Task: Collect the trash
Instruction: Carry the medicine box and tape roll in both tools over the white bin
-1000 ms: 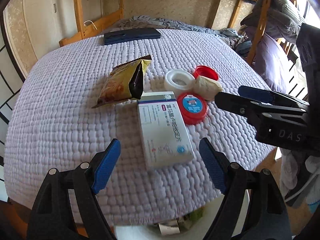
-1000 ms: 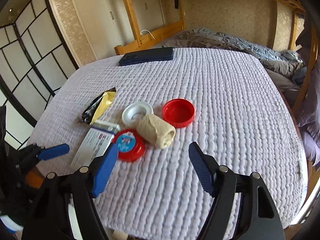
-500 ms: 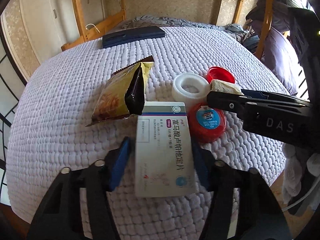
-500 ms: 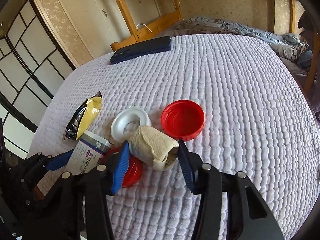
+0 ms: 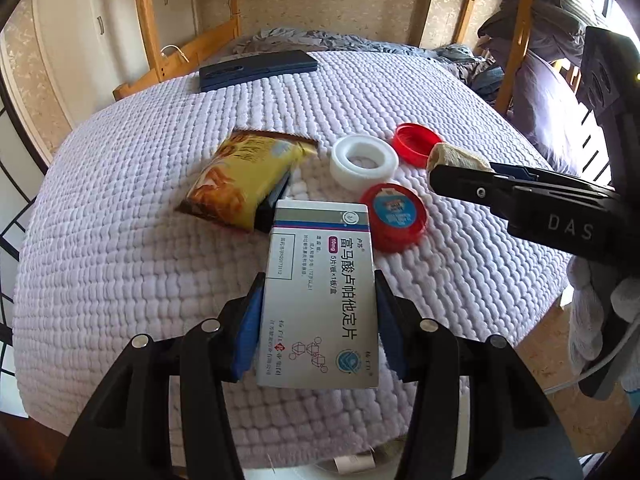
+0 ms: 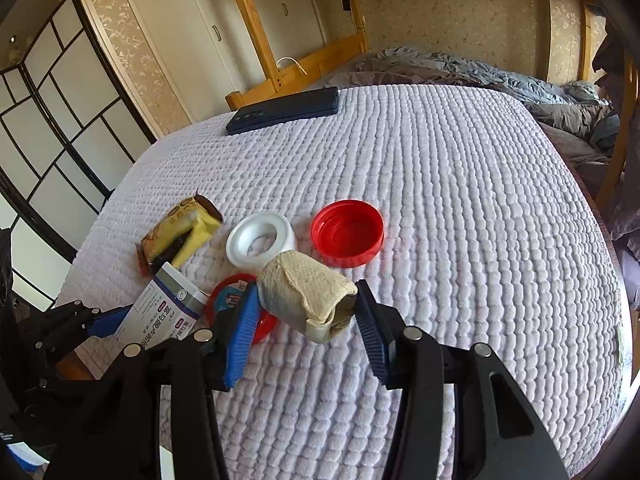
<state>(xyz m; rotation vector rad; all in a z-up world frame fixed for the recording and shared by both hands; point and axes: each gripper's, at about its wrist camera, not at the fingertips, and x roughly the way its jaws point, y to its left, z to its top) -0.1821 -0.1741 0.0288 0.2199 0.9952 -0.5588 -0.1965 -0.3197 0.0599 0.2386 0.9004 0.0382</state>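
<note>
Trash lies on a lilac quilted table cover (image 5: pixel 120 240). My left gripper (image 5: pixel 318 312) is shut on a white medicine box (image 5: pixel 320 292), one blue pad against each long side. My right gripper (image 6: pixel 306 320) is shut on a beige paper roll (image 6: pixel 304 300); the roll also shows in the left wrist view (image 5: pixel 452 158). Around them lie a yellow snack wrapper (image 5: pixel 244 176), a white ring (image 5: pixel 364 160), a red lid with a label (image 5: pixel 396 216) and an upturned red cap (image 6: pixel 347 232).
A dark blue phone (image 6: pixel 284 110) lies at the far edge of the cover. A wooden bunk bed frame (image 6: pixel 256 32) and grey bedding (image 6: pixel 460 72) stand behind. A bin rim shows below the table's near edge (image 5: pixel 360 468).
Both grippers moved forward and closed: the left onto the medicine box, the right onto the paper roll. The snack wrapper has flattened and turned a little.
</note>
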